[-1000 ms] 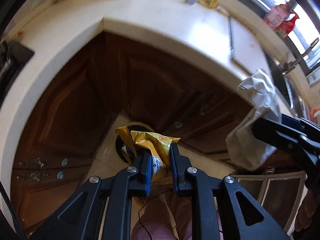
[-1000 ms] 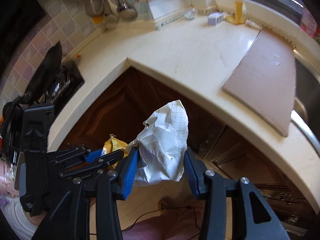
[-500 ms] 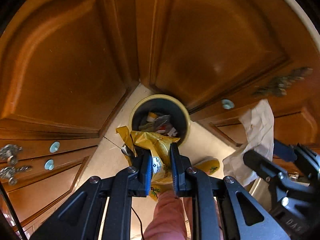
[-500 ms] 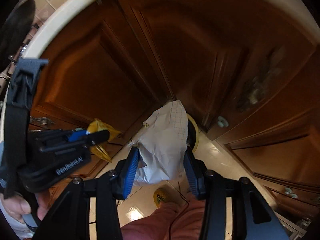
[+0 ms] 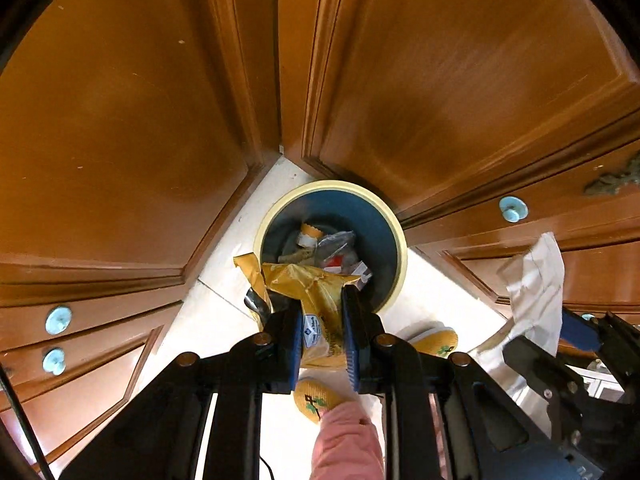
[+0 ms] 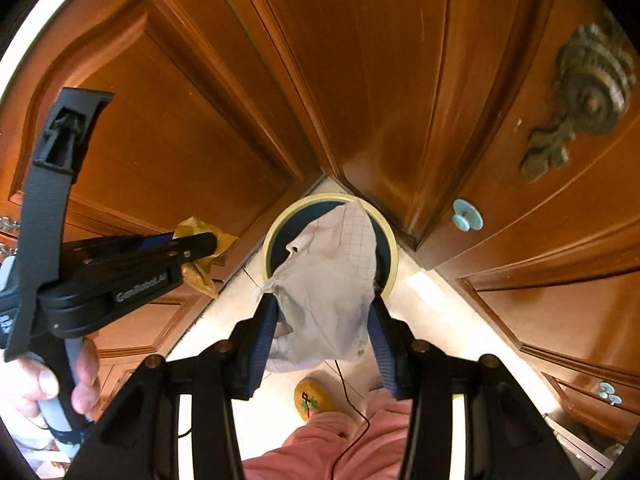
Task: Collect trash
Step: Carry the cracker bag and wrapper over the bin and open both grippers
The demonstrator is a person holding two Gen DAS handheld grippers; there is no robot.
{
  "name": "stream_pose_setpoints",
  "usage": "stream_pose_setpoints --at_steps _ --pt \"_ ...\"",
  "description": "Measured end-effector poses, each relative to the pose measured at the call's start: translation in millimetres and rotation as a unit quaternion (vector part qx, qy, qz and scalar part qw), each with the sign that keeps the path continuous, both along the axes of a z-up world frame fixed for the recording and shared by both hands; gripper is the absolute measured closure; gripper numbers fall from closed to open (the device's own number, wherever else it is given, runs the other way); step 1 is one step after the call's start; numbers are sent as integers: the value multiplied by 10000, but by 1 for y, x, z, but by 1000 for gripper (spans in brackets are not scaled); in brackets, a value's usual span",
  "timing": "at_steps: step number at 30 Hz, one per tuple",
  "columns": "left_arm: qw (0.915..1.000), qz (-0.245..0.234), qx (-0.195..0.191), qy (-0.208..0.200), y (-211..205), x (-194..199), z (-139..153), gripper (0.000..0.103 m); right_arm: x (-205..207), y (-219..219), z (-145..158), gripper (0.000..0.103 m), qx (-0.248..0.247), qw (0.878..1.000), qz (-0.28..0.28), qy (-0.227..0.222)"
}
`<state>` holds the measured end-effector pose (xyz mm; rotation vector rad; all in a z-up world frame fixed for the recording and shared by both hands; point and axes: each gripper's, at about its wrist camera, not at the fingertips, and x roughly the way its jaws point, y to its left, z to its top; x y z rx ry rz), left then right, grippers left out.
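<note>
Trash is in both of your claws right now. Your left gripper (image 5: 322, 332) is pinching a crumpled yellow snack wrapper (image 5: 316, 300) between its blue pads, low and centre in the left wrist view, with the wrapper's upper edge overlapping the near rim of the trash bin (image 5: 400, 248). Your right gripper (image 6: 324, 328) is clamped on a crumpled sheet of white grid paper (image 6: 328, 280), held wider because the wad is bulkier; in the right wrist view the paper's peak covers much of the bin's mouth at frame centre.

Outward from the claws, the round bin with its cream rim and dark blue inside sits on the pale tile floor (image 5: 200, 320), tucked into the corner where the brown cabinet doors (image 5: 120, 120) meet. Several wrappers already lie inside it, so part of the collecting looks done. Your yellow slippers (image 5: 436, 342) and pink trouser leg (image 5: 346, 440) show at the bottom of the frame.

What remains, as I judge it: both pieces are gathered and brought to the bin but not yet released. The wrapper seems to hang nearer the bin's edge than its middle, though the fisheye view makes that hard to call, so centre it before letting go.
</note>
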<state>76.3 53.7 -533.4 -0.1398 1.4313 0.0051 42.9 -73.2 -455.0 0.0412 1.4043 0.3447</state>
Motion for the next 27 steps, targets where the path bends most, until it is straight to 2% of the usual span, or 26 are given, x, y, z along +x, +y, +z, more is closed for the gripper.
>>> stream_pose_setpoints --at_steps 3,5,6,8,11,14,20,27 --pt "9999 -31 -33 -123 -1 0 -9 84 2 -3 -5 57 -10 10000 65 24" --pt "9998 -49 -32 -211 0 1 -12 68 4 0 -11 57 -23 9999 119 31" --pt "9996 -56 -36 -257 1 1 -14 65 5 2 -15 57 -28 9999 145 39" --pt "9996 -76 -66 -275 3 1 -17 50 8 4 -19 57 -35 9999 160 39" --pt "9996 -94 55 -254 7 0 -22 42 14 9 -28 57 -25 9998 175 37" --pt "9995 -13 225 -216 14 -5 -24 41 21 14 -35 56 -30 9998 207 58" --pt "9987 378 297 -179 38 -18 -18 39 32 23 -45 54 15 9996 281 69" --pt "9967 643 355 -334 52 -36 11 39 37 29 -42 49 102 9996 237 121"
